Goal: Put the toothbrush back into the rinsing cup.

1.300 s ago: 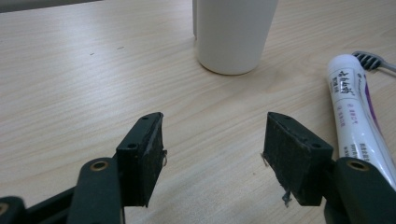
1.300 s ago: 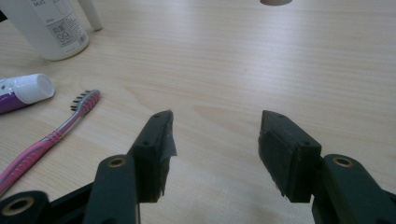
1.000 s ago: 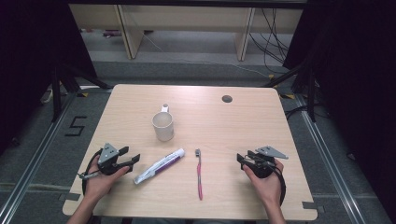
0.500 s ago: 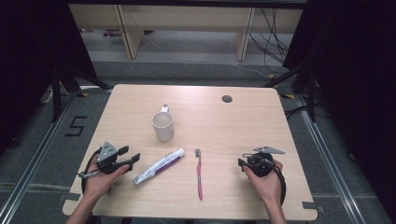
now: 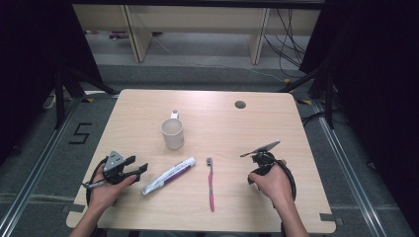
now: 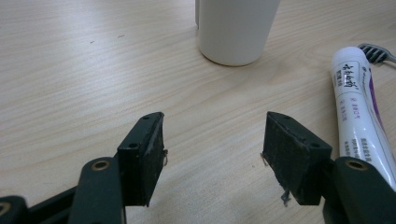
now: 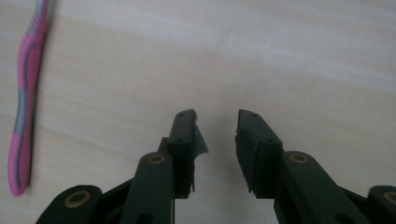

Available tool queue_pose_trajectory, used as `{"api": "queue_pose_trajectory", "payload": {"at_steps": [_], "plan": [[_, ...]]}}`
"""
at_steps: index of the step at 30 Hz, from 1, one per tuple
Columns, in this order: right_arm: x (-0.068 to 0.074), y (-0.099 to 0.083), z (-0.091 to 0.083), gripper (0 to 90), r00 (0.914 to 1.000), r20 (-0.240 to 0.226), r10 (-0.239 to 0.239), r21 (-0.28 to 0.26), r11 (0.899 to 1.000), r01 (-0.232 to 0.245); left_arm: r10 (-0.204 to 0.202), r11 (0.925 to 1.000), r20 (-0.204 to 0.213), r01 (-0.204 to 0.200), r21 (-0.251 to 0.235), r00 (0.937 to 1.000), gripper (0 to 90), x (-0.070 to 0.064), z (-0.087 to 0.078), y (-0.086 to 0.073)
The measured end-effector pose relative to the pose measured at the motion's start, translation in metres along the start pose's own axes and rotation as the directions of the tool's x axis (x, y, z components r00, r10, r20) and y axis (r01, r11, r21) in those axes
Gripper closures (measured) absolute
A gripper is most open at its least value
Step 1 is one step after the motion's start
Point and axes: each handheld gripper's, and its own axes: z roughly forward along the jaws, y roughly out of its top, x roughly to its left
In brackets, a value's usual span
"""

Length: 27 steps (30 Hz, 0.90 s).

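A white cup (image 5: 172, 133) stands left of the table's middle, its base showing in the left gripper view (image 6: 236, 30). A white and purple toothpaste tube (image 5: 168, 175) lies in front of it, and a pink toothbrush (image 5: 210, 182) lies to the tube's right. My left gripper (image 5: 140, 170) rests low just left of the tube, open and empty (image 6: 215, 149), with the tube (image 6: 359, 107) to the right of its jaws. My right gripper (image 5: 258, 165) is tipped down at bare table to the right of the toothbrush. It is open with a narrower gap (image 7: 217, 123), and the toothbrush (image 7: 28, 98) lies off to its left.
The wooden table (image 5: 296, 197) has a round cable hole (image 5: 240, 104) at the back right. Shelving and cables stand on the floor beyond the far edge. Bare wood lies between the two grippers' hands and along the right side.
My right gripper has moved left toward the toothbrush and tipped its jaws down at the table. The left gripper and the objects have stayed put.
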Motion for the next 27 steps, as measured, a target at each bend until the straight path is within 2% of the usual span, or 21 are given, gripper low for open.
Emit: {"api": "queue_pose_trajectory", "payload": {"at_steps": [1, 2, 5, 6, 9, 10, 11, 13, 16, 18, 19, 20, 21, 22, 24, 25, 27], "plan": [[0.0, 0.001, 0.0, 67.9, 0.9999, 0.001, -0.01, 0.02, 1.0, 0.01, 0.001, 1.0, -0.005, -0.001, 0.003, 1.0, 37.9, 0.0, 0.0, 0.0], [0.003, 0.002, 0.001, 67.8, 1.0, -0.002, -0.004, 0.017, 1.0, 0.004, 0.001, 1.0, -0.005, -0.001, 0.002, 1.0, 37.9, 0.0, 0.0, 0.0], [0.008, 0.006, -0.001, 66.1, 0.9993, 0.018, -0.033, 0.049, 0.998, 0.032, -0.002, 1.0, -0.001, 0.002, 0.0, 1.0, 37.9, 0.0, 0.001, -0.001], [0.013, 0.008, 0.0, 65.8, 0.9996, 0.003, -0.028, 0.027, 0.999, 0.028, -0.001, 1.0, -0.004, 0.001, 0.005, 1.0, 37.8, -0.001, 0.002, -0.002], [0.016, 0.009, 0.0, 65.4, 0.9993, 0.003, -0.038, 0.038, 0.999, 0.038, -0.001, 1.0, -0.002, 0.001, 0.006, 1.0, 37.8, -0.001, 0.002, -0.002], [0.02, 0.008, 0.002, 65.1, 0.9999, -0.007, -0.01, 0.025, 1.0, 0.01, -0.002, 1.0, -0.003, 0.002, 0.004, 1.0, 37.8, -0.001, 0.002, -0.002], [0.019, 0.01, 0.001, 64.9, 0.9989, -0.006, -0.047, 0.052, 0.997, 0.048, -0.005, 1.0, -0.004, 0.005, 0.004, 1.0, 37.7, -0.001, 0.002, -0.002], [0.023, 0.01, 0.003, 64.6, 0.9992, -0.011, -0.039, 0.028, 0.999, 0.039, -0.002, 1.0, -0.007, 0.002, 0.008, 1.0, 37.7, -0.001, 0.002, -0.002], [0.031, 0.011, 0.003, 64.3, 0.9988, -0.017, -0.047, 0.031, 0.998, 0.047, -0.002, 1.0, -0.001, 0.002, 0.008, 1.0, 37.6, 0.0, 0.003, -0.002], [0.036, 0.014, 0.004, 64.3, 0.9965, -0.026, -0.079, 0.044, 0.996, 0.08, -0.003, 1.0, -0.002, 0.003, 0.008, 1.0, 37.6, 0.0, 0.003, -0.002], [0.039, 0.015, 0.004, 64.3, 0.9964, -0.023, -0.082, 0.047, 0.995, 0.083, -0.004, 1.0, -0.004, 0.004, 0.007, 1.0, 37.6, 0.0, 0.003, -0.002], [0.048, 0.017, 0.005, 64.2, 0.9966, -0.027, -0.078, 0.053, 0.995, 0.079, -0.01, 0.9999, -0.008, 0.01, 0.008, 0.9999, 37.5, 0.0, 0.002, -0.002], [0.048, 0.017, 0.005, 64.2, 0.9966, -0.027, -0.078, 0.053, 0.995, 0.079, -0.01, 0.9999, -0.008, 0.01, 0.008, 0.9999, 37.5, 0.0, 0.002, -0.002], [0.05, 0.018, 0.005, 64.2, 0.9949, -0.03, -0.096, 0.05, 0.994, 0.097, -0.009, 0.9999, -0.008, 0.009, 0.008, 0.9999, 37.5, 0.0, 0.002, -0.002], [0.058, 0.02, 0.005, 64.1, 0.9947, -0.042, -0.094, 0.051, 0.994, 0.096, -0.007, 0.9999, -0.008, 0.007, 0.008, 0.9999, 37.5, 0.0, 0.002, -0.002], [0.061, 0.022, 0.005, 64.1, 0.9935, -0.034, -0.109, 0.056, 0.992, 0.111, -0.008, 0.9999, -0.008, 0.008, 0.009, 0.9999, 37.5, 0.0, 0.002, -0.002], [0.07, 0.025, 0.007, 64.0, 0.991, -0.048, -0.125, 0.053, 0.99, 0.128, -0.004, 0.9999, -0.002, 0.004, 0.01, 1.0, 37.5, 0.0, 0.003, -0.002]]}}
